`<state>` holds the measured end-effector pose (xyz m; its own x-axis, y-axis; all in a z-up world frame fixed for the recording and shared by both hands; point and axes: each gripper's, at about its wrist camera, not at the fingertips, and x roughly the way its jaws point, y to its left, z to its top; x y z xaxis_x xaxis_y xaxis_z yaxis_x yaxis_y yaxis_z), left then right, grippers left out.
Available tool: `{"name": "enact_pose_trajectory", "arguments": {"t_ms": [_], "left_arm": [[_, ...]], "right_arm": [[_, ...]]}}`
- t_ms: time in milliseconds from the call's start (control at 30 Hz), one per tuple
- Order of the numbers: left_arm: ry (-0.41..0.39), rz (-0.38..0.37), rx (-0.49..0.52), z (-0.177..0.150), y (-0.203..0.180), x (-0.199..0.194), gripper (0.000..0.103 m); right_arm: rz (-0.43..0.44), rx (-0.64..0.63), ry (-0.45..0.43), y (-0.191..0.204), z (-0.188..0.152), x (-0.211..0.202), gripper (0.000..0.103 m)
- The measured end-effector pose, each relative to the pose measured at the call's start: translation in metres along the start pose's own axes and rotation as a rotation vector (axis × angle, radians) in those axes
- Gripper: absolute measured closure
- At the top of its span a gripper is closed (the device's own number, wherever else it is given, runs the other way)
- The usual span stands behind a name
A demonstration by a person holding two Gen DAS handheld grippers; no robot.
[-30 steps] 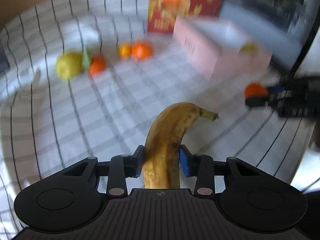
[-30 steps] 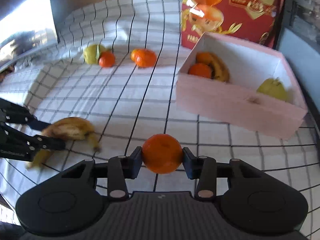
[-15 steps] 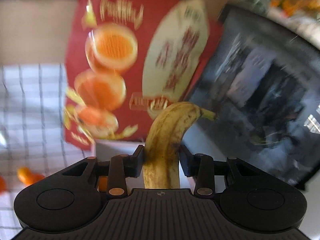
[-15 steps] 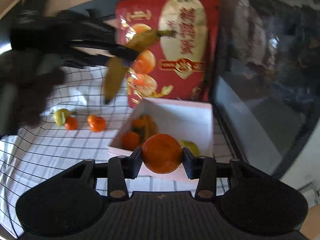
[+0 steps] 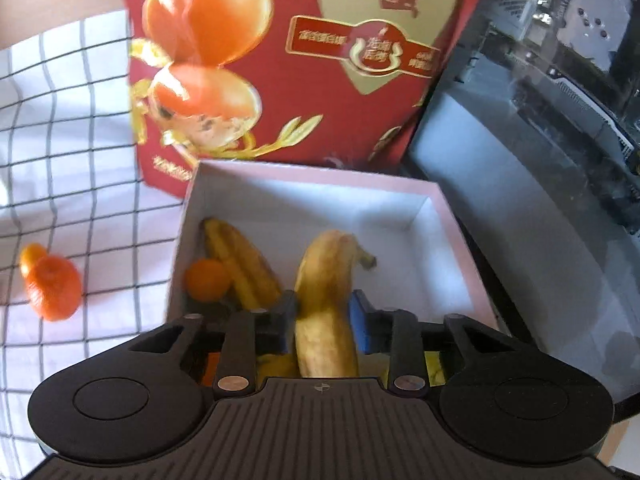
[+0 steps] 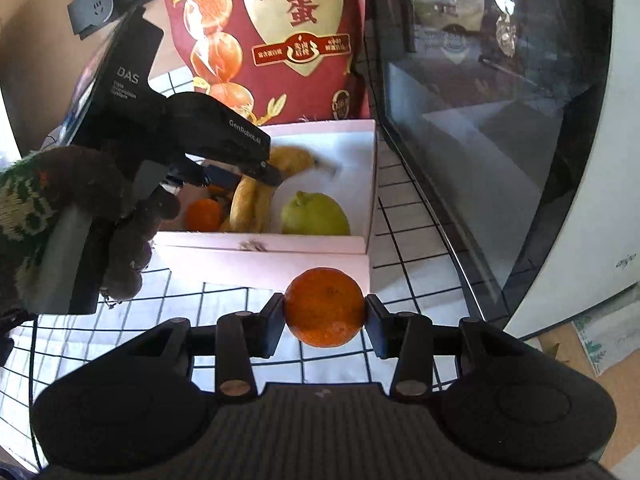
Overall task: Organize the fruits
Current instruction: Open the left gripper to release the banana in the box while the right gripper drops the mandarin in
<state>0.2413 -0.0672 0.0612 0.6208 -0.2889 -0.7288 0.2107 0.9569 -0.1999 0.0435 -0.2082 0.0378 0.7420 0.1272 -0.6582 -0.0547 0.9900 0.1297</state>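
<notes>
Left gripper (image 5: 322, 320): carried from over the checked cloth (image 5: 68, 128) to above the pink box (image 5: 316, 176), the spotted banana (image 5: 326, 300) between its jaws, which are closing on it; the banana hangs over the box interior beside a stowed banana (image 5: 240, 264) and mandarin (image 5: 207, 280), so release looks imminent. Right gripper (image 6: 324, 312): clamped on a mandarin orange (image 6: 324, 306), brought up just short of the box's near wall, a green pear (image 6: 315, 214) already inside. Both tools tilt downward toward the box; a gloved hand (image 6: 128, 232) grips the left handle; two mandarins (image 5: 52, 284) lie loose on the cloth.
</notes>
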Motion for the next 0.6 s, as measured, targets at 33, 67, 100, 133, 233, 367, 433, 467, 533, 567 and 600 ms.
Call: {"name": "enact_pose_trajectory", "arguments": {"t_ms": [33,67,100,133,233,367,433,467,533,567,600], "left_arm": [[-0.003,-0.01,-0.005,0.0,0.0,0.003,0.09],[0.006,-0.028,-0.01,0.0,0.0,0.006,0.089],[0.02,-0.028,-0.013,-0.001,0.0,0.008,0.089],[0.029,-0.023,-0.008,-0.001,-0.002,0.008,0.089],[0.013,-0.065,0.002,-0.005,0.001,0.003,0.089],[-0.072,-0.169,-0.009,-0.008,0.015,-0.031,0.089],[-0.096,-0.196,-0.016,-0.012,0.025,-0.051,0.088],[-0.102,-0.197,-0.025,-0.015,0.031,-0.061,0.086],[-0.096,-0.19,-0.052,-0.025,0.045,-0.076,0.085],[-0.082,-0.186,-0.072,-0.032,0.053,-0.083,0.085],[-0.061,-0.184,-0.098,-0.041,0.062,-0.089,0.085]], "right_arm": [[-0.001,0.001,0.01,0.0,0.0,0.002,0.061],[-0.004,0.001,0.017,0.001,-0.001,0.004,0.061],[-0.006,-0.002,0.022,0.001,-0.002,0.005,0.061],[-0.006,-0.004,0.026,0.001,-0.002,0.007,0.061],[-0.008,-0.007,0.03,0.003,-0.002,0.008,0.061],[-0.007,-0.002,0.019,0.004,0.007,0.006,0.061],[0.004,-0.005,0.003,0.006,0.019,0.005,0.061],[0.009,-0.012,-0.009,0.009,0.028,0.005,0.061],[0.022,-0.03,-0.029,0.015,0.048,0.008,0.061],[0.031,-0.041,-0.038,0.02,0.061,0.012,0.061],[0.039,-0.051,-0.045,0.024,0.072,0.017,0.061]]}}
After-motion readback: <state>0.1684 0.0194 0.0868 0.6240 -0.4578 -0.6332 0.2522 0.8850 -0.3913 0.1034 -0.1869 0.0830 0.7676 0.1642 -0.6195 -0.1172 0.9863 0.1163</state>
